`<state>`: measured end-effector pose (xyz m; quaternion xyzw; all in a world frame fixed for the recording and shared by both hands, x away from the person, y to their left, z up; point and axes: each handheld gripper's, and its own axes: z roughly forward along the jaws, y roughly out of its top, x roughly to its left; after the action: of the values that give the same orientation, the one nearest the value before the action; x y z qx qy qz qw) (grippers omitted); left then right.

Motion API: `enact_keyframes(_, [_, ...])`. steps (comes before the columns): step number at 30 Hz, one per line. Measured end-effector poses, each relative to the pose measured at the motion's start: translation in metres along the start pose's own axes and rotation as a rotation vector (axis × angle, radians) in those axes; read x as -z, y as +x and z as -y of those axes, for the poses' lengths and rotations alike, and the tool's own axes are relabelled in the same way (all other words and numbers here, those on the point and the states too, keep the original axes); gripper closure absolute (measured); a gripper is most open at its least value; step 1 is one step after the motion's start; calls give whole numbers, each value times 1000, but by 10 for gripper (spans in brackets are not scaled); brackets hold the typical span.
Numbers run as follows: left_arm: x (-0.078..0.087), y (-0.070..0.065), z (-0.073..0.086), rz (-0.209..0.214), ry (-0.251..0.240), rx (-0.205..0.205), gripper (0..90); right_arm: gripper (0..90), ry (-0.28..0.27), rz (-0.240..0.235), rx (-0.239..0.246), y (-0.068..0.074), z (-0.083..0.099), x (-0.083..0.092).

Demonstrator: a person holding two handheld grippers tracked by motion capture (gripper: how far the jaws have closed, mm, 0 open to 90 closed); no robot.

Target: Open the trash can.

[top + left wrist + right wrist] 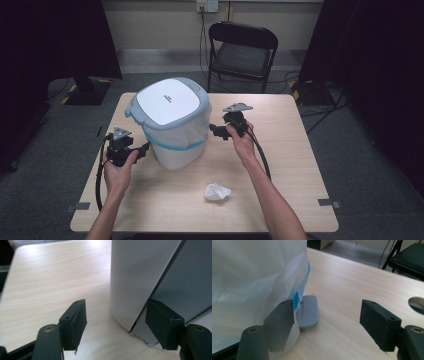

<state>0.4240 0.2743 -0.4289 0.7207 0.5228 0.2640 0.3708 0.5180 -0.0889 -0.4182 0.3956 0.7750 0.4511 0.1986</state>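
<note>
Flanking bin: left gripper jaws straddle wall; right gripper jaws beside pedal.

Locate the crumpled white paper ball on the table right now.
In the high view the paper ball lies on the table near its front edge, in front of the lidded bin, between the person's forearms.

My left gripper and right gripper: black bodies, grey three-cornered top plates, looping black cables, screwed-on jaw pads; forearms bare.
</note>
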Motion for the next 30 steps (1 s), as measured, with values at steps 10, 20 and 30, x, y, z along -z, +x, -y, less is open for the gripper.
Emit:
enact_keyframes(10, [-13,14,-8,75,-7,72,492,289,-22,20,-16,-9,-9,-28])
enact_keyframes(20, [-9,16,-8,132,-36,49,605,646,-70,-86,-33,8,-9,-18])
enact_keyframes(30, [-3,38,-14,140,-25,-1,716,702,-63,-158,9,47,7,8])
